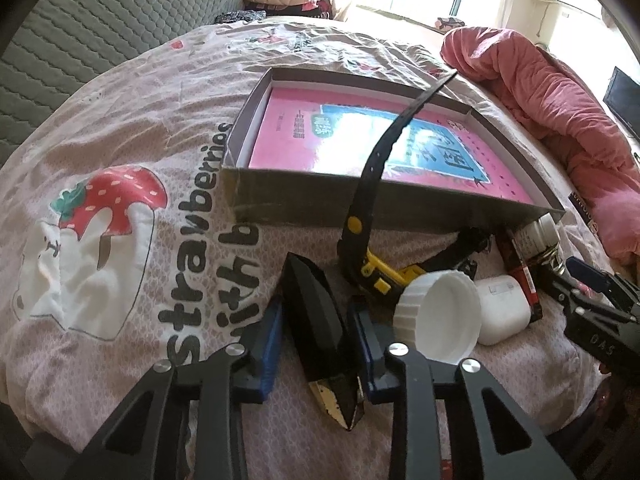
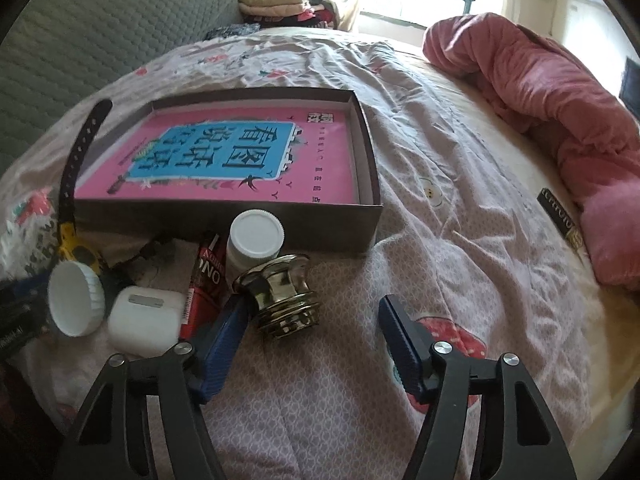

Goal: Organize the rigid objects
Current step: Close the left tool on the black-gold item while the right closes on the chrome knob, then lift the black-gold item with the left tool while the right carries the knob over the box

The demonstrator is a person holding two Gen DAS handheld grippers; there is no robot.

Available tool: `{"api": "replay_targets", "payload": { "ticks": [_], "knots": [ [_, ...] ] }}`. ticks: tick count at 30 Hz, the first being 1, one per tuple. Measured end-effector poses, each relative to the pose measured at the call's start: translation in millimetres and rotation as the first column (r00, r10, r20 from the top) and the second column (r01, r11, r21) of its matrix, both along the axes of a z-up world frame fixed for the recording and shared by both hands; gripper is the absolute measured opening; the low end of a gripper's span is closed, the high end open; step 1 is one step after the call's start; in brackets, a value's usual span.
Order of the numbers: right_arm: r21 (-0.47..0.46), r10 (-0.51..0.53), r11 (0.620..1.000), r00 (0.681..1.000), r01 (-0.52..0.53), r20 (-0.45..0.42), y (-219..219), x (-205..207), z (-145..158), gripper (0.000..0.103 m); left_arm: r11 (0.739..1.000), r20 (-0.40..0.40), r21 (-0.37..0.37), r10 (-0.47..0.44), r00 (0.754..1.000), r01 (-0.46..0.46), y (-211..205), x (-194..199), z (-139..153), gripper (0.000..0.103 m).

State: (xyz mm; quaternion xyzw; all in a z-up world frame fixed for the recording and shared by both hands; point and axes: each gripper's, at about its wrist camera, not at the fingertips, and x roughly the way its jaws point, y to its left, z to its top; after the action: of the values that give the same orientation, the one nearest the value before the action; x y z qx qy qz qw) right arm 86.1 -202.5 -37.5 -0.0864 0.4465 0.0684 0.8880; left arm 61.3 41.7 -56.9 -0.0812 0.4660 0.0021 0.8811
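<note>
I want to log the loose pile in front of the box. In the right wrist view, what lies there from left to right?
white cap → white earbud case → red tube → brass knob

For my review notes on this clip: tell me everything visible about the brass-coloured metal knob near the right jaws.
The brass-coloured knob looks like shiny metal, spool-shaped: a wide flared rim at one end, a narrow waist and a ridged, stepped base. It lies tilted on the pink patterned bedspread, in front of the cardboard box and beside the white bottle. The blue pad of the right gripper stands against its left side; the other pad is well clear.
</note>
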Motion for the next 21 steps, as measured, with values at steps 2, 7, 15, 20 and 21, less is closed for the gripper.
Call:
{"api": "replay_targets", "payload": {
  "ticks": [2, 7, 15, 20, 21],
  "knots": [
    [-0.018, 0.013, 1.0, 1.0, -0.013, -0.005, 3.6, 2.2, -3.3, 0.061, 1.0, 0.007, -0.004, -0.002, 1.0, 0.002, 1.9, 3.0, -0.2, 0.03],
    [0.0, 0.037, 0.999, 0.999, -0.037, -0.015, 6.7, 5.0, -6.8, 0.046, 1.0, 0.017, -0.022, -0.008, 1.0, 0.008, 5.7, 6.0, -1.0, 0.028],
    [0.075, 0.017, 0.997, 1.0, -0.015, -0.021, -1.3, 6.8, -6.2, 0.038, 0.998, 0.027, -0.062, -0.01, 1.0, 0.011, 11.7, 7.8, -0.5, 0.026],
    [0.183, -0.025, 0.983, 0.999, 0.03, -0.029, -18.3, 9.3, -0.2, 0.038, 0.995, 0.029, -0.095, -0.001, 1.0, 0.004, 15.8, 8.0, 1.5, 0.025],
    [0.2, -0.034, 0.979, 0.999, 0.038, -0.025, -21.3, 9.3, 1.7, 0.038, 0.995, 0.03, -0.097, 0.0, 1.0, 0.003, 15.3, 7.4, 1.7, 0.025]
  ]
}}
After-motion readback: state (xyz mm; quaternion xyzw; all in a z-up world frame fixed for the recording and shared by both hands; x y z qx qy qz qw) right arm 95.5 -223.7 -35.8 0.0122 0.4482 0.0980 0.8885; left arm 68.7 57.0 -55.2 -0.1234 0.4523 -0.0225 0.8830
